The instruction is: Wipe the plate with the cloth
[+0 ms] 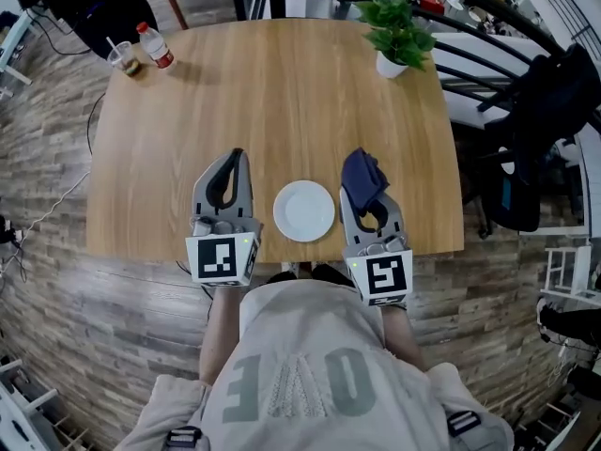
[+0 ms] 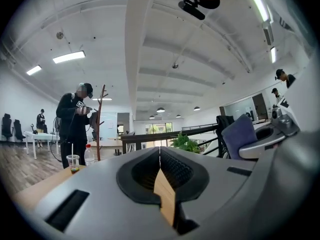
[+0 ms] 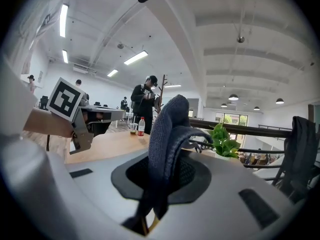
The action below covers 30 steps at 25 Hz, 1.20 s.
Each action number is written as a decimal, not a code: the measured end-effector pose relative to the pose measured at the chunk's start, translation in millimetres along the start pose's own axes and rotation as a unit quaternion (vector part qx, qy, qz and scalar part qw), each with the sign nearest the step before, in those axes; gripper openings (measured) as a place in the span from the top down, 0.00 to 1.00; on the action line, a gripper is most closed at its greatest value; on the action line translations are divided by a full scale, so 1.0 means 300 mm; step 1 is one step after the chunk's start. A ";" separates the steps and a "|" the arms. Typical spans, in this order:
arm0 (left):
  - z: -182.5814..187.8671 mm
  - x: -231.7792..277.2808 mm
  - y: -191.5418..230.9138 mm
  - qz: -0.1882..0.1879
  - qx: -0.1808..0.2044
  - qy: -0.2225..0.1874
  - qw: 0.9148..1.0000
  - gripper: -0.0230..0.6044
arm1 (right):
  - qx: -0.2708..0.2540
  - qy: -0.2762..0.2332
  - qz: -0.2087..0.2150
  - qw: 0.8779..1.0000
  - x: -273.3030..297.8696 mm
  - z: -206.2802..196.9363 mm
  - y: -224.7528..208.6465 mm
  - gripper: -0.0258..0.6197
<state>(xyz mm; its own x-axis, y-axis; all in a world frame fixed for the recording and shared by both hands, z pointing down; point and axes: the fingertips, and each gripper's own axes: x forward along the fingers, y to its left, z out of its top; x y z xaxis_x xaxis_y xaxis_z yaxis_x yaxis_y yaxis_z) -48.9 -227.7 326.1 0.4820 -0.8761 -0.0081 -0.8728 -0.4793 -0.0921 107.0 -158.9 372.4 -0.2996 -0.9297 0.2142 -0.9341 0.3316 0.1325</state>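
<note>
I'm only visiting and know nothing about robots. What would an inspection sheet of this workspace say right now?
Surface: wooden table.
Job's things: white plate near the front edge, between the two claws; dark blue cloth in the right claw.
Clutter: bottle and cup with straw at the far left corner; potted plant far right.
Grippers: left claw shut, holding nothing; right claw shut on the cloth.
Cables: thin cable on the floor left of the table.
Surroundings: plank floor, black railing, a person standing beyond the table.
</note>
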 end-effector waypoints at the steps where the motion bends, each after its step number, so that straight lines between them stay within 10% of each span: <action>1: 0.006 0.008 0.000 0.005 0.002 0.001 1.000 0.95 | 0.002 0.001 0.007 1.000 0.011 0.000 -0.015 0.87; 5: 0.027 0.032 0.019 0.024 -0.001 -0.001 1.000 0.95 | 0.003 -0.004 0.025 1.000 0.045 -0.007 -0.073 0.87; 8: -0.010 0.062 -0.016 -0.034 -0.023 0.030 0.999 0.94 | -0.003 -0.007 0.035 0.999 0.065 -0.010 -0.094 0.87; 10: -0.075 0.083 -0.060 -0.088 -0.061 0.080 0.991 0.70 | -0.004 -0.005 0.044 0.999 0.074 -0.017 -0.098 0.87; 14: -0.227 0.086 -0.087 -0.094 -0.107 0.165 0.976 0.64 | 0.008 0.014 0.062 0.998 0.085 -0.062 -0.091 0.87; 17: -0.370 0.060 -0.120 -0.105 -0.176 0.225 0.952 0.63 | 0.008 0.023 0.073 0.997 0.092 -0.093 -0.077 0.87; 24: -0.716 -0.092 -0.207 -0.090 -0.325 0.363 0.869 0.64 | 0.001 0.046 0.103 0.994 0.100 -0.146 -0.015 0.87; 30: -0.842 -0.161 -0.239 -0.076 -0.342 0.420 0.837 0.64 | -0.002 0.059 0.117 0.991 0.095 -0.179 0.010 0.87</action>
<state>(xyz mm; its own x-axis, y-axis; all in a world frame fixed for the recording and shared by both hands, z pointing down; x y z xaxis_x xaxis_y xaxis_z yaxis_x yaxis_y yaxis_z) -29.0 -164.0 584.6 0.6182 -0.3920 0.6813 -0.7845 -0.2535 0.5660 106.2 -175.8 430.7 -0.4826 -0.8025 0.3509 -0.8409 0.5365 0.0705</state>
